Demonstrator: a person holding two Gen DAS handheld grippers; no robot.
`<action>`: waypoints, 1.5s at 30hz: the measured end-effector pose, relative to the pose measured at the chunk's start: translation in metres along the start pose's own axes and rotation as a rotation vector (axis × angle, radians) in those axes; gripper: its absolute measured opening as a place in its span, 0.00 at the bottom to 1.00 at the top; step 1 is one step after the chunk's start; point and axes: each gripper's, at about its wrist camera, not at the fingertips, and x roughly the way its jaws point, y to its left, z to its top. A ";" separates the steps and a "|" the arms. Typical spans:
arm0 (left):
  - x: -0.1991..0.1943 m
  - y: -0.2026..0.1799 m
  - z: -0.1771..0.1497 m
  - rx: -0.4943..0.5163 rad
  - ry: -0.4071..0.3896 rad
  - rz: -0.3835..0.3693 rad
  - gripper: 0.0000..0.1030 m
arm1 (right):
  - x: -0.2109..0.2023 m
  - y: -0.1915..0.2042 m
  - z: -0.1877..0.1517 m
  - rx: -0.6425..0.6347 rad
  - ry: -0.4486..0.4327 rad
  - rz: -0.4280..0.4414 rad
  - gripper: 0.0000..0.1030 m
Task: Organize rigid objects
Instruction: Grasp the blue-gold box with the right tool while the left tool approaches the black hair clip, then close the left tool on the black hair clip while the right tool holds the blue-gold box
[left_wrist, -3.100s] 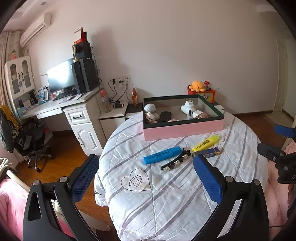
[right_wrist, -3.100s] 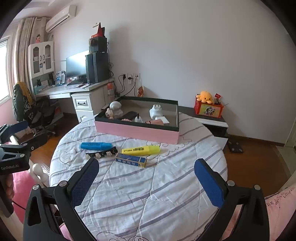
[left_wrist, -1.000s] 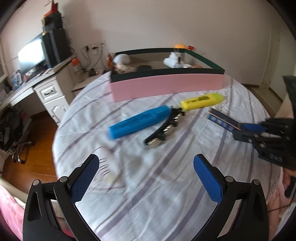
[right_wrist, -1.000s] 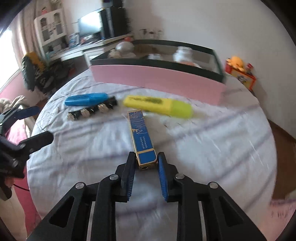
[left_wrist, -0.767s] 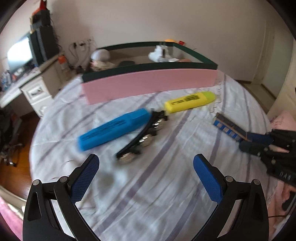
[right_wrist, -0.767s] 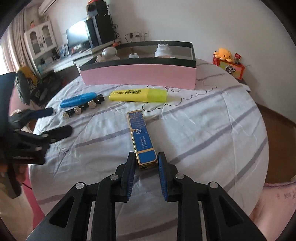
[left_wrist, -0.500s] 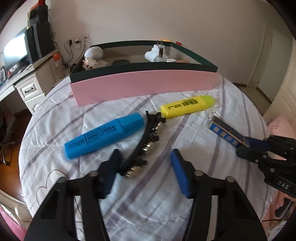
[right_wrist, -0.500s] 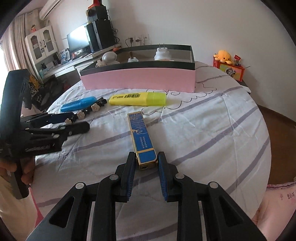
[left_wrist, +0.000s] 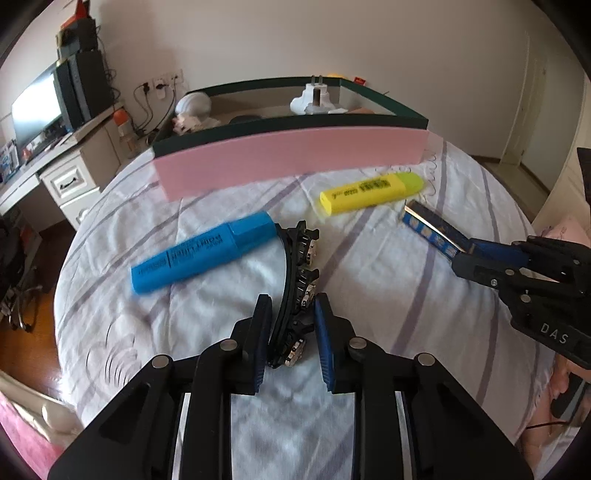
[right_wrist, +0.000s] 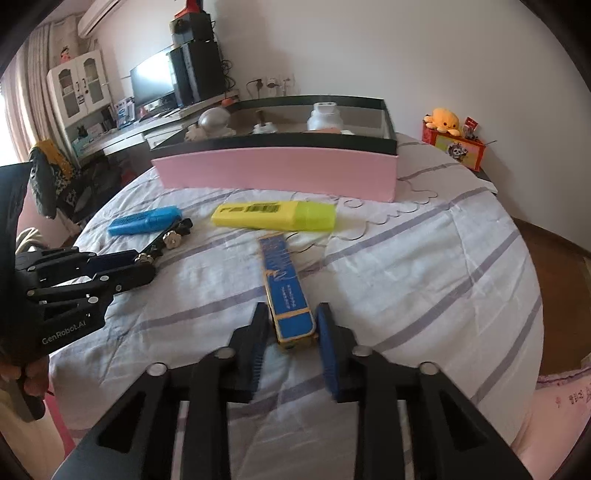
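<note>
My left gripper (left_wrist: 291, 325) pinches the hair clip (left_wrist: 297, 280), my right gripper (right_wrist: 291, 332) seemingly the blue case (right_wrist: 286, 286); both highlighters still await the box (right_wrist: 277, 171).

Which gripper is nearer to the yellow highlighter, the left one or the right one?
Right. The right gripper grips the blue box, whose far end almost reaches the yellow highlighter. The left gripper is at the hair clip, farther away.
</note>
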 end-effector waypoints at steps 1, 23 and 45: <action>-0.003 -0.001 -0.003 -0.004 -0.002 0.003 0.22 | -0.001 0.004 -0.002 -0.002 0.006 -0.003 0.22; 0.008 -0.004 0.000 -0.028 -0.035 0.030 0.58 | 0.013 0.027 0.006 -0.002 0.007 -0.015 0.26; -0.006 -0.007 -0.003 -0.035 -0.060 -0.005 0.18 | 0.006 0.032 0.002 0.002 -0.025 -0.091 0.20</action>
